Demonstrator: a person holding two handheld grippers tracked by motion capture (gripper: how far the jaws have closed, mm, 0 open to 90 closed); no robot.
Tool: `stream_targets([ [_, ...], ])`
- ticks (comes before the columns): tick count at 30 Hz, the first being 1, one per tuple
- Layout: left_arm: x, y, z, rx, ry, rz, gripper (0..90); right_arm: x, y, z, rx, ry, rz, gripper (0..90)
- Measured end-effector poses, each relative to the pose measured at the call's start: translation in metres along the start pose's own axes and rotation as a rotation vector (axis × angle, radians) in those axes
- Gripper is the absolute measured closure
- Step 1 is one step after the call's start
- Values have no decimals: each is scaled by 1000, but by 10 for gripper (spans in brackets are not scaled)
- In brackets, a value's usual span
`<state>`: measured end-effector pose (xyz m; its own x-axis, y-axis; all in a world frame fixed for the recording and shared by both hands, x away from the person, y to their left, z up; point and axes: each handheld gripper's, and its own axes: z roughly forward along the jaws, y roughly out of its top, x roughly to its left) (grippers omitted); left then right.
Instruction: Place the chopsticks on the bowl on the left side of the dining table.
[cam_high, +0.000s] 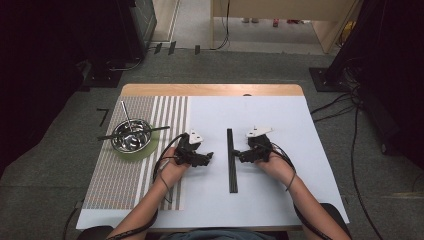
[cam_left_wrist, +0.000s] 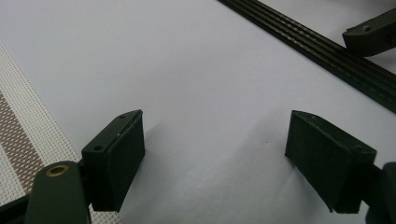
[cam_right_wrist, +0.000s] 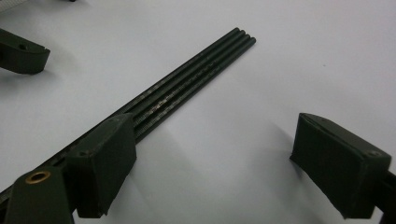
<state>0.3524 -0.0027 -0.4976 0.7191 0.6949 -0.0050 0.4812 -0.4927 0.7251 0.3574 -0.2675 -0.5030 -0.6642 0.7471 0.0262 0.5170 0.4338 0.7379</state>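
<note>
Black rods (cam_high: 232, 160) (thin, stiff, likely light, apt to roll) suit a mid-length pinch; flanking them, left tool (cam_high: 206, 159) and right tool (cam_high: 241, 156) gape empty.

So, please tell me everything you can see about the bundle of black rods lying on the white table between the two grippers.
The black rods are about four thin, straight sticks lying flat, side by side and touching each other, with ends lined up. They look dark and matt, with faint pale marks along them; the material cannot be told. They lie on the white table, running away from the person, between the left hand-held gripper and the right hand-held gripper. Both have open jaws and neither grips the rods; the right one is closest.
</note>
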Motion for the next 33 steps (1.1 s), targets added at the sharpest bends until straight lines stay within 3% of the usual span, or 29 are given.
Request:
stream_targets([
  [33, 0, 0, 0, -1, -1, -1, 195, 0, 0, 0, 0, 0, 0, 135],
])
